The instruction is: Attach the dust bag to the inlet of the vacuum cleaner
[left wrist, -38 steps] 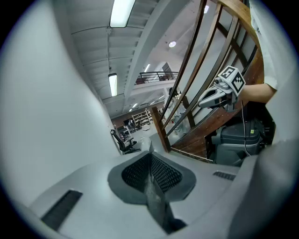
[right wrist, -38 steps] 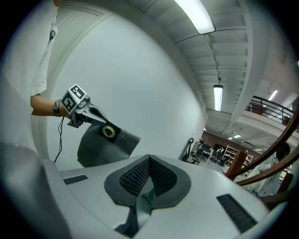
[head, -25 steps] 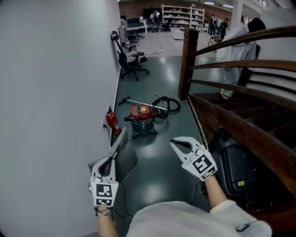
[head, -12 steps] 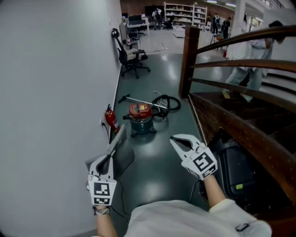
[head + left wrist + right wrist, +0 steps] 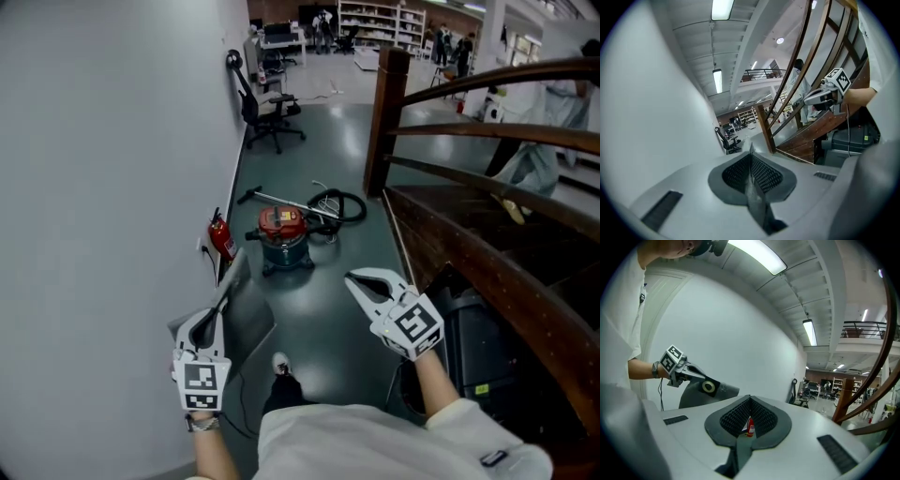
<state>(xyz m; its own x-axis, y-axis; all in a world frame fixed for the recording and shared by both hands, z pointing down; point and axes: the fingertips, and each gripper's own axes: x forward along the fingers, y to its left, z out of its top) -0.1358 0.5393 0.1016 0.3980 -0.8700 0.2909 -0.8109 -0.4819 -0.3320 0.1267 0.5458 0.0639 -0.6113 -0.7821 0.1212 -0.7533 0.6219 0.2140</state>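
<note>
Hanging from the left hand-held gripper (image 5: 220,309), the grey dust bag (image 5: 246,314) is pinched by a thin edge between jaws that are closed on it. In the right gripper view its round collar opening (image 5: 709,386) is seen just beyond that grip. The right hand-held gripper (image 5: 364,284) is clenched on nothing; only the distant red fire extinguisher (image 5: 221,242) is framed in the slit between its pads.

The step in hand is judged to be the approach. The bag is carried in the air, well apart from the vacuum cleaner (image 5: 284,234), which stands on the floor (image 5: 319,319) ahead, near the wall, with its hose (image 5: 342,206) coiled behind it. Next, the canister has to be reached and its inlet found, which cannot be made out from here. The collar then needs squaring to the inlet, probably with the free gripper's help.

The bag looks flat and is judged empty. The canister's red lid is on, so its inside is hidden.
</note>
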